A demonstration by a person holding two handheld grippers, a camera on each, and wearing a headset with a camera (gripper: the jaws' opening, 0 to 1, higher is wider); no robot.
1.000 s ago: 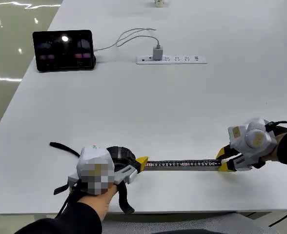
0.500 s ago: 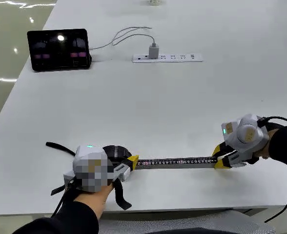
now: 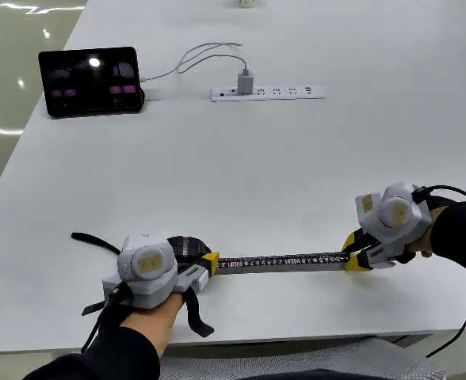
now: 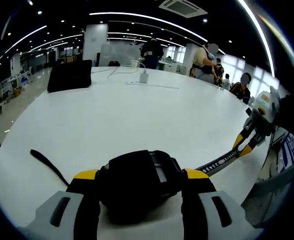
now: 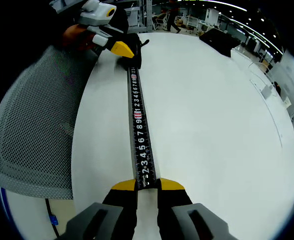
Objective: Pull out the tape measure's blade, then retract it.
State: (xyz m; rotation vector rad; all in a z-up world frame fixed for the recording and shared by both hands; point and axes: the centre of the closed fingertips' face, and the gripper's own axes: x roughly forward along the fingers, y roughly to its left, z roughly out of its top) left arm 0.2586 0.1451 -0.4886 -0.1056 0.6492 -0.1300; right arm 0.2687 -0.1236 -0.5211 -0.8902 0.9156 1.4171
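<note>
Near edge of the white table [image 3: 296,182], and the left gripper [image 4: 139,176] has its yellow-tipped jaws clamped either side of the black tape case [image 3: 187,247], with a black strap [image 3: 94,240] trailing off beside it. The blade [image 5: 138,130] lies flat on the tabletop, stretched across to the right gripper [image 5: 147,185], whose jaws pinch its end tight. Dark blade, white numerals, 2 through 9 readable, the 10 in red. Farther back sit a white power strip [image 3: 269,93] with a charger [image 3: 245,81] plugged in and a dark tablet [image 3: 90,79]. Glossy floor [image 3: 11,47] beyond, strip lights [image 4: 137,15] overhead.
</note>
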